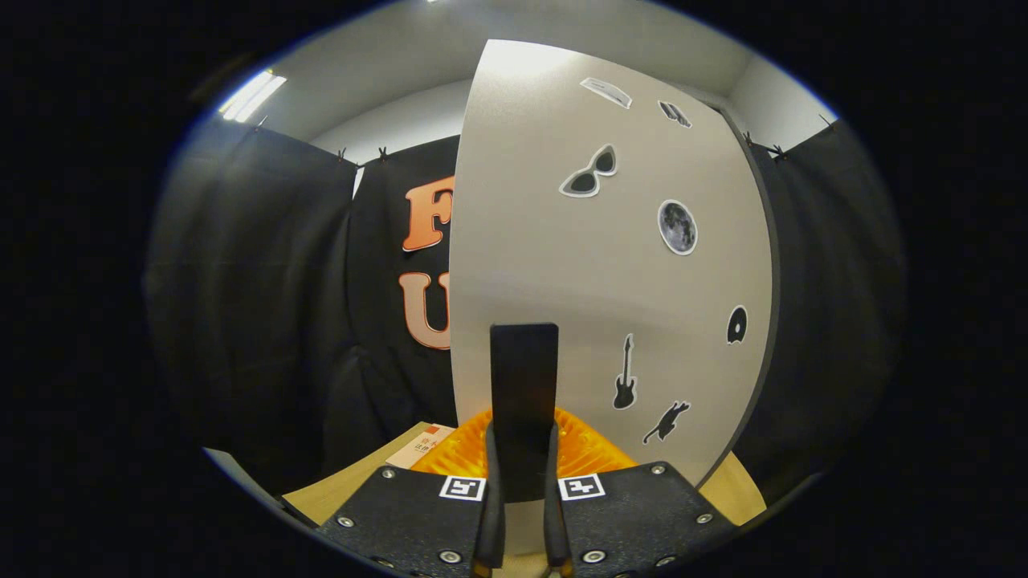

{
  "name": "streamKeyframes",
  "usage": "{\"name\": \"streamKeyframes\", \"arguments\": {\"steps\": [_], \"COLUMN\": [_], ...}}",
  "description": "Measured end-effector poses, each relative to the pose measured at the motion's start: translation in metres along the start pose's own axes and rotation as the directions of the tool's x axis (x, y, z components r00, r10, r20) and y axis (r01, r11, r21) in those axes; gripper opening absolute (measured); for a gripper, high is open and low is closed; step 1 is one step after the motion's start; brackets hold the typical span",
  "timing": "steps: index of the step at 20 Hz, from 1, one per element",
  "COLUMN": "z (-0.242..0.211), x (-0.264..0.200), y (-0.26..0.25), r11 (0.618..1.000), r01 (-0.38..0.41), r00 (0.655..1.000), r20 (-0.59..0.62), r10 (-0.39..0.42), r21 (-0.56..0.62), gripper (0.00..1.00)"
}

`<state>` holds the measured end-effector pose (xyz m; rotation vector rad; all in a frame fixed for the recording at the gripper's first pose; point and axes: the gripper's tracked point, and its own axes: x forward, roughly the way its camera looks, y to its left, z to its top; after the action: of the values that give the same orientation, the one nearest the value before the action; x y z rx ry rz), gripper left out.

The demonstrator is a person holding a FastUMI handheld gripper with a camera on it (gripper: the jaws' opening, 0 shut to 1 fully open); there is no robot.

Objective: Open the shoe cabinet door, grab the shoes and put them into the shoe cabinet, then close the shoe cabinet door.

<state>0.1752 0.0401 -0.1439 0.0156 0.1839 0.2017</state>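
Both fingers of the gripper (pixel 524 474) press on one dark upright handle (pixel 524 385) of the shoe cabinet door (pixel 562 265), gripping it. Seven stickers are on this pale door. Behind the fingers lies one orange ribbed object (pixel 590 449) on a wooden surface (pixel 345 486).

The pale grey matte cabinet door (pixel 562 265) is showing black-and-white stickers (pixel 677 227); its upright handle (pixel 524 401) is showing black, the ribbed plastic piece (pixel 582 449) bright orange.
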Motion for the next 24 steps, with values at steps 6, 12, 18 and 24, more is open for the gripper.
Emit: {"name": "streamKeyframes", "arguments": {"steps": [6, 12, 18, 24], "z": [-0.002, -0.007, -0.01, -0.012], "x": [-0.038, -0.074, -0.107, -0.132], "y": [-0.02, -0.055, -0.102, -0.17], "r11": [0.999, 0.998, 1.0, 0.994], "r01": [-0.038, -0.06, 0.003, 0.105], "r00": [0.999, 0.998, 0.999, 0.994], "r20": [0.013, 0.026, 0.038, 0.038], "r10": [0.038, 0.059, -0.004, -0.105], "r21": [0.006, 0.019, 0.006, -0.003], "gripper": [0.19, 0.19, 0.18, 0.17]}}
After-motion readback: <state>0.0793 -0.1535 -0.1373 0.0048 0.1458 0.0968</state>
